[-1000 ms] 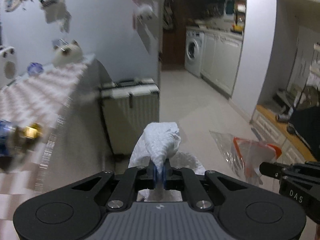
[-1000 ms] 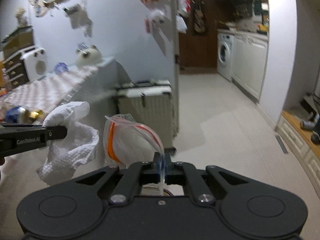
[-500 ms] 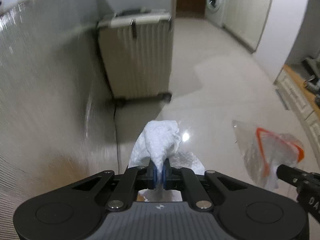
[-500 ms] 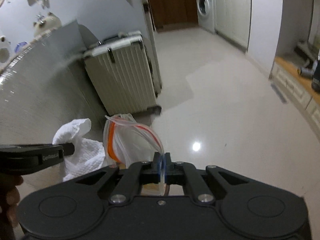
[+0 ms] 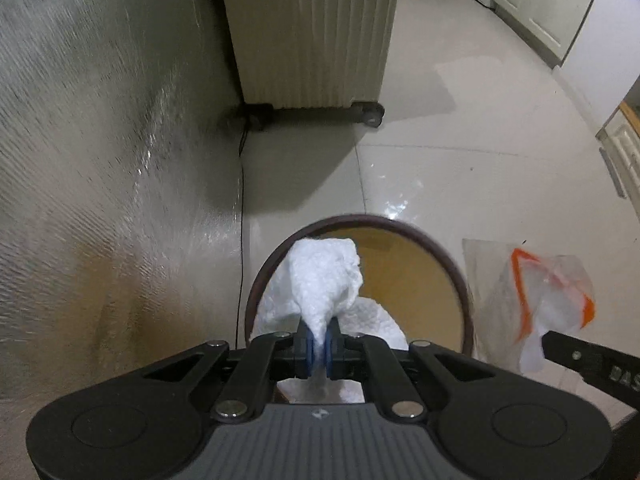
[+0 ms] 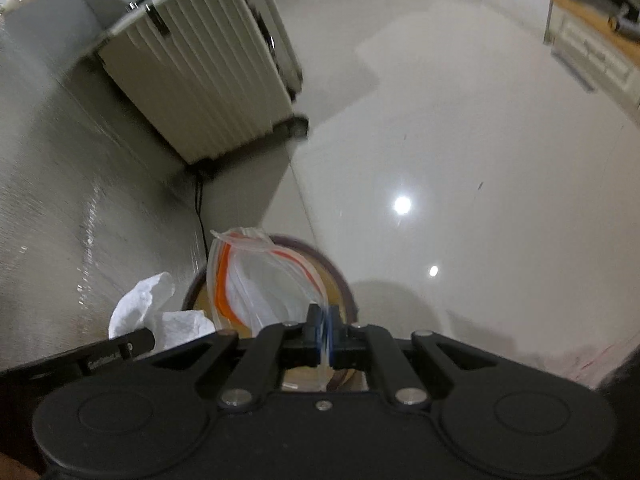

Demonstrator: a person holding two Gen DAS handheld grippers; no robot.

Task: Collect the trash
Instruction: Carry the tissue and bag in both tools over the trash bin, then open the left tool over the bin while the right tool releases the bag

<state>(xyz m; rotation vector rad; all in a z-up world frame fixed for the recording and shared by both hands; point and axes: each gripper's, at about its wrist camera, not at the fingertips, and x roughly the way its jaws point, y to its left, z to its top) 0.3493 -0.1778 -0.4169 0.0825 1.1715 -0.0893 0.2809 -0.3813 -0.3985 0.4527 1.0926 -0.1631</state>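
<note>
Dim indoor light with a greenish-grey cast. Ceiling lamps glare as bright spots on the glossy tiled floor (image 6: 460,184). The ribbed suitcase (image 5: 312,32) casts a dark shadow forward. Motion blur streaks the textured surface at left (image 5: 100,160). Fisheye distortion bends edges; corners vignette black.

Surface: glossy pale tiled floor (image 5: 460,168), ceiling lights mirrored in it.
On it, centre: round bin with dark brown rim and tan inside (image 5: 416,276), open.
On it, behind: cream ribbed suitcase on dark wheels (image 5: 312,32), upright.
Along it: thin black cable (image 5: 241,200).
</note>
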